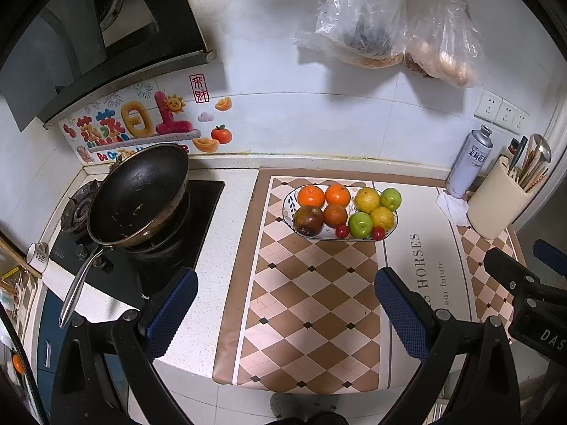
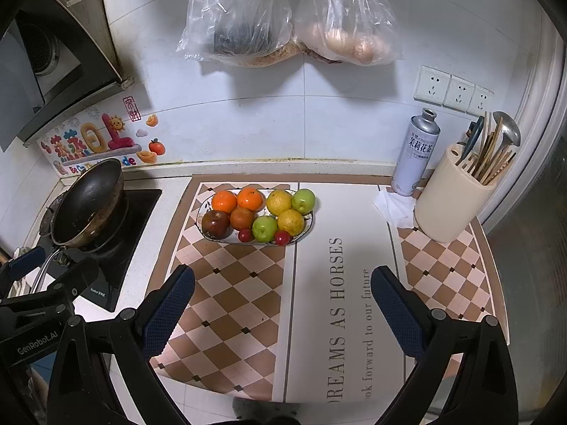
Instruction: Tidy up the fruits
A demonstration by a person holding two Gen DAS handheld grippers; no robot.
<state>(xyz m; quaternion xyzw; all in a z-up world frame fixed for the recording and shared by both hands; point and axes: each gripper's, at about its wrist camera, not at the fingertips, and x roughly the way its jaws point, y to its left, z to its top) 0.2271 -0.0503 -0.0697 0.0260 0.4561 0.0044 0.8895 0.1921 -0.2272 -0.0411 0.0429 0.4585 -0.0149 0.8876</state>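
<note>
- The left gripper (image 1: 285, 315) hangs above the near edge of the checked mat (image 1: 312, 304), jaws spread wide and holding nothing.
- The right gripper (image 2: 283, 313) hovers beside it to the right, over the mat's lettered panel, likewise spread and empty.
- The fruit sits far from both, all gathered on an oval plate (image 2: 307, 225) at the far side of the mat: three oranges (image 2: 224, 201) on the left, two yellow citrus (image 2: 279, 202) and two green apples (image 2: 303, 201) on the right, a dark red apple (image 2: 215, 224) at the near-left end, two cherry tomatoes (image 2: 282, 237) along the near rim.
- A wok (image 1: 138, 194) stands on the stove to the left; a utensil holder (image 2: 450, 205) and a can (image 2: 416, 152) stand to the right (neither is near the plate).
- My reading: either the sorting is finished, since like already lies with like, or nothing has begun; no second container is visible.
- If more is needed, the next move calls for reaching far across the mat and closing on one round fruit without nudging its touching neighbours.
</note>
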